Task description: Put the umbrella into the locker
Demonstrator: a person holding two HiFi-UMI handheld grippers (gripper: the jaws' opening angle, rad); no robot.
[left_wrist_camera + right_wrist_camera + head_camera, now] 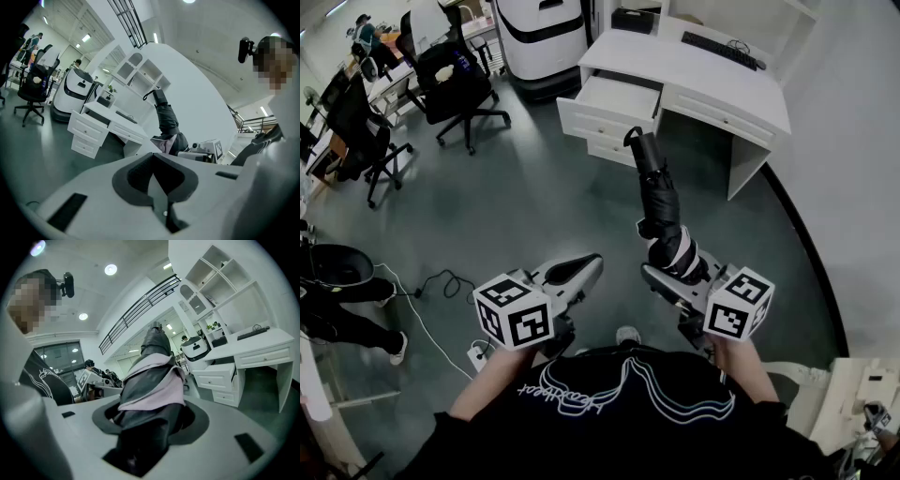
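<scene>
A folded black umbrella (661,202) with a pale lining sticks up and forward out of my right gripper (675,269), whose jaws are shut on its lower end. In the right gripper view the umbrella (150,380) fills the gap between the jaws of the right gripper (151,414). Its hooked handle end points toward a white desk (694,67) with one drawer (614,98) pulled open. My left gripper (581,269) hovers beside it on the left, shut and holding nothing. The left gripper view shows that gripper (152,161) with its jaws meeting, and the umbrella (165,117) beyond.
A black office chair (455,84) and a white machine (544,37) stand at the back left. A keyboard (722,47) lies on the desk. A cable (441,281) and power strip (476,354) lie on the grey floor at the left, near a seated person's legs (337,319).
</scene>
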